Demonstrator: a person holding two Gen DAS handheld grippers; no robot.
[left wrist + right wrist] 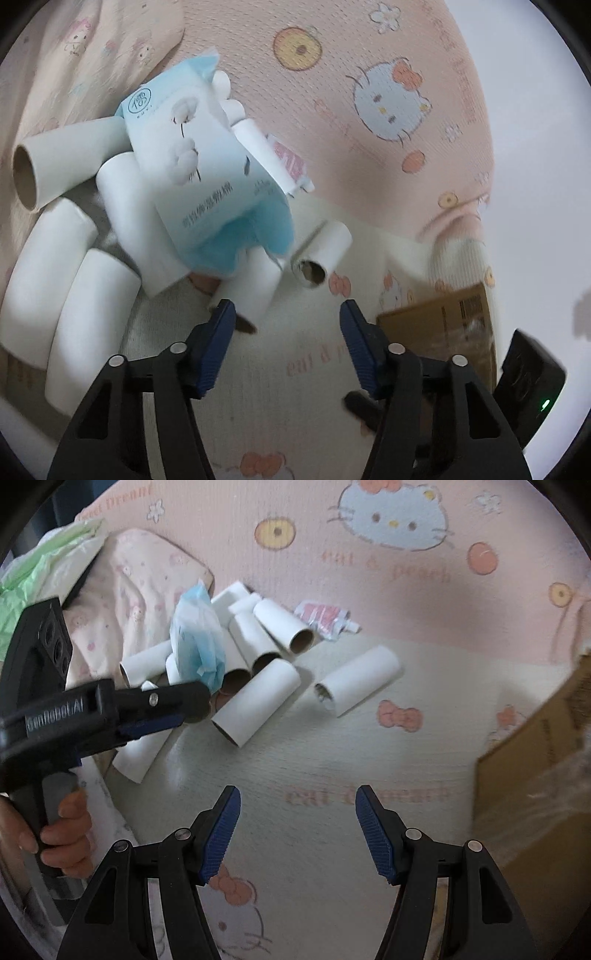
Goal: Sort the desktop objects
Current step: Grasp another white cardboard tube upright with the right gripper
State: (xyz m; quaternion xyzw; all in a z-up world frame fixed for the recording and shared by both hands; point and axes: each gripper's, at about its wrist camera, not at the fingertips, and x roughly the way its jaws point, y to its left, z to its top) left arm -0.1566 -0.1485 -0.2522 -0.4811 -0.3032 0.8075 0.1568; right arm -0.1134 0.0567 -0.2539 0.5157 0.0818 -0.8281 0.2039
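Lying in heap on cartoon-cat printed table cover: white cardboard tubes, roughly ten, exact count blurred. Resting atop heap: one blue-and-white tissue pack. Lying just beyond heap: one crumpled pink-red pouch. Lying apart, right of heap: one single tube. Standing far right of heap: one brown cardboard box.

Left gripper tilting down, jaws apart, empty, fingertips just short of heap. Right gripper angling steeply down over bare cover, near side of heap, jaws apart, empty. Hand gripping left handle.

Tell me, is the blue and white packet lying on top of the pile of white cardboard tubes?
Yes, the blue and white packet rests across several white cardboard tubes, which stick out from under it.
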